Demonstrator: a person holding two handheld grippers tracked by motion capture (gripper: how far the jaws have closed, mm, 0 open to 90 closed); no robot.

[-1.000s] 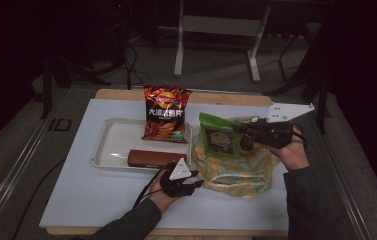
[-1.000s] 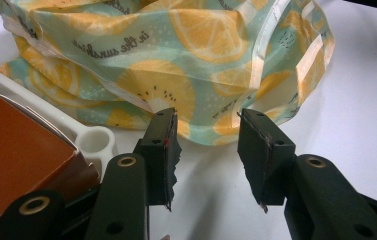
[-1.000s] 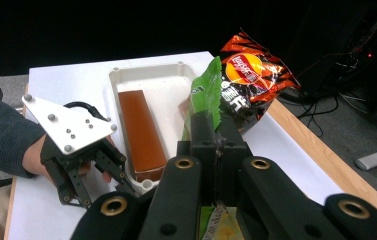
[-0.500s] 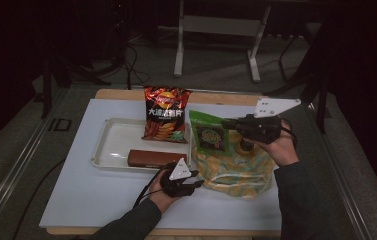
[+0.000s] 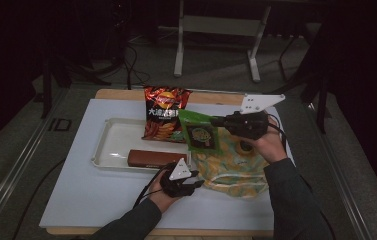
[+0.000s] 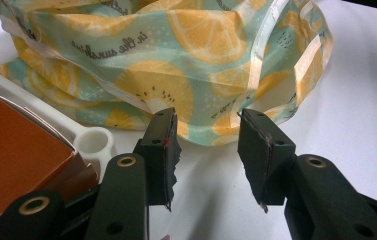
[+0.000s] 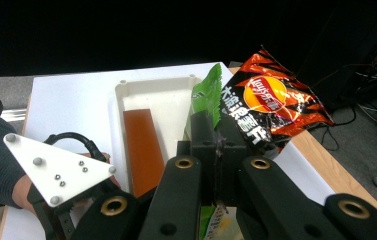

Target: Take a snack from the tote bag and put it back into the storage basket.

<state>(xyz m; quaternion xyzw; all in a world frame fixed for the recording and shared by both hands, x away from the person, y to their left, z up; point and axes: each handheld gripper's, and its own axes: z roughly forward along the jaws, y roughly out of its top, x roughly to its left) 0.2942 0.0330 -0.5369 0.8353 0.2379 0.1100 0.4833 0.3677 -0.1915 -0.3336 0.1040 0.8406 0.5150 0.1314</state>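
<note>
My right gripper (image 5: 215, 121) is shut on the top edge of a green snack packet (image 5: 200, 135), which hangs above the left rim of a lemon-print bag (image 5: 233, 167). In the right gripper view the jaws (image 7: 216, 131) pinch the green packet (image 7: 207, 97). My left gripper (image 5: 197, 183) rests on the table at the bag's near left corner. In the left gripper view it (image 6: 206, 145) stands open, nothing between the jaws, with the bag (image 6: 176, 55) just ahead.
A white tray (image 5: 110, 145) lies left of the bag and holds a brown box (image 5: 151, 158). A red chips bag (image 5: 165, 112) leans at the tray's far right. The white table top (image 5: 91, 195) has free room at the near left.
My right gripper has carried the green packet to the left, from over the bag's middle to its left rim beside the chips bag. The left gripper has stayed put.
</note>
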